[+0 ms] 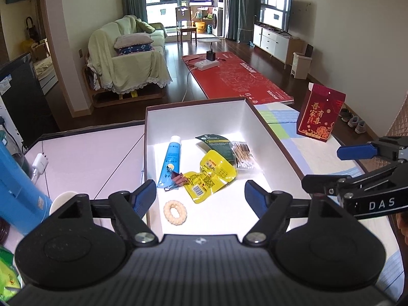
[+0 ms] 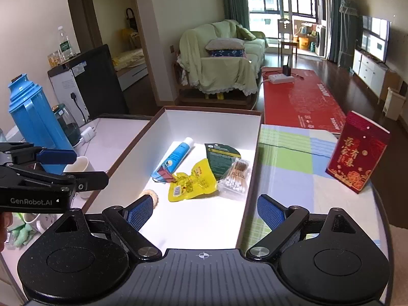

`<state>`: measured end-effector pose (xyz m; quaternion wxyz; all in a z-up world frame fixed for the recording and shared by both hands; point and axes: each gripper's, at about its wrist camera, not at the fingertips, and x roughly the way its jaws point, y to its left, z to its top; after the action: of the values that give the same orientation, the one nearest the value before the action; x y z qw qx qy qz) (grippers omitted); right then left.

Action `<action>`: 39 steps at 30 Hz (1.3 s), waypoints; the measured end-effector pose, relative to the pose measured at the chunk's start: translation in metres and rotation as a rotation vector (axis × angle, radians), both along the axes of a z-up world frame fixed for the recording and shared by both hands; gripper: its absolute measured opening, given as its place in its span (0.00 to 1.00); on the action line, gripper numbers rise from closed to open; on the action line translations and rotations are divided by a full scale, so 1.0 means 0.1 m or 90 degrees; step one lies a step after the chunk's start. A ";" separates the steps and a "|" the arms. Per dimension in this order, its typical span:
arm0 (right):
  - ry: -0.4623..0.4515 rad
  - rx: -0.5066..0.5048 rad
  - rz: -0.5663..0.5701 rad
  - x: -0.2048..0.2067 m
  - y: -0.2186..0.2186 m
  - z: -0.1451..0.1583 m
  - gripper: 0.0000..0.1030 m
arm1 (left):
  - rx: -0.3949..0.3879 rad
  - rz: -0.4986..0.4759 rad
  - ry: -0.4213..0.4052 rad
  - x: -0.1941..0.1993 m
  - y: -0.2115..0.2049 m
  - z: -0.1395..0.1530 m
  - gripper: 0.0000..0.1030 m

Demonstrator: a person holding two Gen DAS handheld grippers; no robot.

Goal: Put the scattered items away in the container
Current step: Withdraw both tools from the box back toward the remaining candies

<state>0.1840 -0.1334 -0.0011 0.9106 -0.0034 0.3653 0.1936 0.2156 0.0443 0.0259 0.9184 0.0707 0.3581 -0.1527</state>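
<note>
An open white box (image 1: 196, 117) (image 2: 211, 122) with a brown rim sits on the table. Inside it lie a blue tube (image 1: 170, 162) (image 2: 176, 154), a dark green packet (image 1: 216, 142) (image 2: 220, 156), a pack of cotton swabs (image 1: 243, 155) (image 2: 236, 176), a yellow packet (image 1: 209, 176) (image 2: 192, 185), a red-brown clip (image 1: 177, 178) (image 2: 164, 174) and a cream ring (image 1: 175, 211) (image 2: 150, 194). My left gripper (image 1: 200, 199) (image 2: 86, 168) hovers open over the box's near left part, empty. My right gripper (image 2: 205, 211) (image 1: 329, 168) is open over the near right rim, empty.
A blue thermos (image 1: 15, 186) (image 2: 33, 119), a white cup (image 2: 79, 165) and a white charger (image 1: 39, 163) stand left of the box. On the checked cloth (image 2: 293, 153) to the right stands a red gift box (image 1: 321, 112) (image 2: 357, 153). The table edge curves round at the right.
</note>
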 end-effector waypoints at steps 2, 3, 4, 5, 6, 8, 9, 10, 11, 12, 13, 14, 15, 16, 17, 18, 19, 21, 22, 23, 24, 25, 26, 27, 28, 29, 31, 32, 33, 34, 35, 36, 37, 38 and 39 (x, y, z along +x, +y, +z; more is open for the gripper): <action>-0.004 -0.001 0.001 -0.06 -0.03 0.02 0.89 | 0.002 0.003 -0.002 -0.07 0.00 0.02 0.74; -0.006 0.000 0.002 -0.09 -0.04 0.03 0.89 | 0.003 0.006 -0.004 -0.11 0.00 0.03 0.75; -0.008 0.000 0.003 -0.11 -0.04 0.04 0.89 | 0.004 0.009 -0.005 -0.14 -0.01 0.03 0.76; -0.010 0.002 0.005 -0.13 -0.05 0.04 0.89 | 0.005 0.010 -0.005 -0.17 -0.01 0.03 0.76; -0.011 0.003 0.005 -0.16 -0.06 0.04 0.89 | 0.007 0.012 -0.005 -0.20 -0.02 0.04 0.76; -0.012 0.004 0.007 -0.22 -0.08 0.05 0.89 | 0.010 0.017 -0.005 -0.26 -0.02 0.05 0.76; -0.012 0.005 0.008 -0.24 -0.09 0.05 0.89 | 0.011 0.019 -0.005 -0.29 -0.03 0.05 0.76; -0.013 0.006 0.010 -0.26 -0.09 0.05 0.89 | 0.013 0.022 -0.005 -0.33 -0.04 0.05 0.76; -0.014 0.008 0.012 -0.29 -0.10 0.05 0.89 | 0.014 0.025 -0.005 -0.36 -0.03 0.05 0.76; -0.015 0.009 0.016 -0.33 -0.11 0.06 0.89 | 0.015 0.028 -0.004 -0.39 -0.04 0.05 0.76; -0.015 0.010 0.019 -0.36 -0.11 0.06 0.89 | 0.017 0.031 -0.004 -0.42 -0.04 0.05 0.76; -0.017 0.011 0.022 -0.39 -0.11 0.07 0.89 | 0.019 0.034 -0.004 -0.46 -0.04 0.05 0.76; -0.018 0.012 0.026 -0.42 -0.11 0.07 0.89 | 0.021 0.036 -0.005 -0.49 -0.05 0.05 0.77; -0.019 0.012 0.030 -0.45 -0.12 0.07 0.89 | 0.022 0.038 -0.006 -0.53 -0.05 0.06 0.77; -0.021 0.013 0.034 -0.49 -0.13 0.07 0.89 | 0.023 0.039 -0.007 -0.57 -0.05 0.06 0.77; -0.022 0.014 0.037 -0.52 -0.13 0.07 0.89 | 0.024 0.041 -0.007 -0.61 -0.06 0.06 0.77; -0.024 0.015 0.041 -0.56 -0.14 0.08 0.89 | 0.025 0.043 -0.008 -0.65 -0.06 0.07 0.78; -0.029 0.018 0.046 -0.62 -0.16 0.08 0.89 | 0.025 0.045 -0.011 -0.73 -0.07 0.07 0.78; -0.032 0.021 0.050 -0.65 -0.18 0.09 0.89 | 0.025 0.047 -0.011 -0.77 -0.08 0.07 0.79; -0.034 0.023 0.052 -0.68 -0.20 0.09 0.89 | 0.025 0.047 -0.012 -0.81 -0.09 0.07 0.79; -0.037 0.024 0.053 -0.71 -0.22 0.09 0.89 | 0.026 0.048 -0.013 -0.84 -0.10 0.08 0.80; -0.039 0.026 0.054 -0.74 -0.24 0.09 0.89 | 0.026 0.048 -0.013 -0.87 -0.12 0.08 0.80; -0.039 0.027 0.056 -0.77 -0.26 0.10 0.89 | 0.027 0.048 -0.013 -0.90 -0.14 0.07 0.80; -0.039 0.030 0.057 -0.79 -0.28 0.10 0.89 | 0.027 0.048 -0.012 -0.92 -0.15 0.07 0.80; -0.038 0.034 0.059 -0.81 -0.31 0.10 0.89 | 0.027 0.048 -0.012 -0.95 -0.17 0.07 0.80; -0.037 0.037 0.058 -0.84 -0.35 0.10 0.89 | 0.028 0.048 -0.012 -0.97 -0.18 0.07 0.80; -0.035 0.040 0.050 -0.87 -0.42 0.10 0.89 | 0.028 0.048 -0.011 -1.01 -0.21 0.07 0.80; -0.034 0.040 0.046 -0.88 -0.46 0.09 0.89 | 0.029 0.049 -0.011 -1.03 -0.23 0.07 0.80; -0.032 0.038 0.042 -0.89 -0.50 0.09 0.89 | 0.029 0.049 -0.010 -1.04 -0.24 0.07 0.80; -0.031 0.035 0.033 -0.90 -0.54 0.09 0.89 | 0.029 0.048 -0.009 -1.06 -0.25 0.06 0.80; -0.029 0.034 0.026 -0.91 -0.59 0.08 0.89 | 0.029 0.047 -0.008 -1.07 -0.26 0.05 0.81; -0.026 0.035 0.021 -0.92 -0.64 0.07 0.89 | 0.030 0.047 -0.006 -1.09 -0.27 0.04 0.81; -0.023 0.034 0.013 -0.92 -0.68 0.06 0.89 | 0.031 0.046 -0.003 -1.10 -0.27 0.02 0.81; -0.019 0.033 0.004 -0.93 -0.73 0.04 0.89 | 0.031 0.046 0.000 -1.10 -0.28 0.00 0.81; -0.014 0.030 -0.004 -0.93 -0.78 0.01 0.89 | 0.032 0.046 0.004 -1.11 -0.28 -0.03 0.81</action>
<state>0.0912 -0.2109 0.0002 0.9149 0.0172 0.3507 0.1992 0.1046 0.0161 0.0231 0.9202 0.0806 0.3669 -0.1105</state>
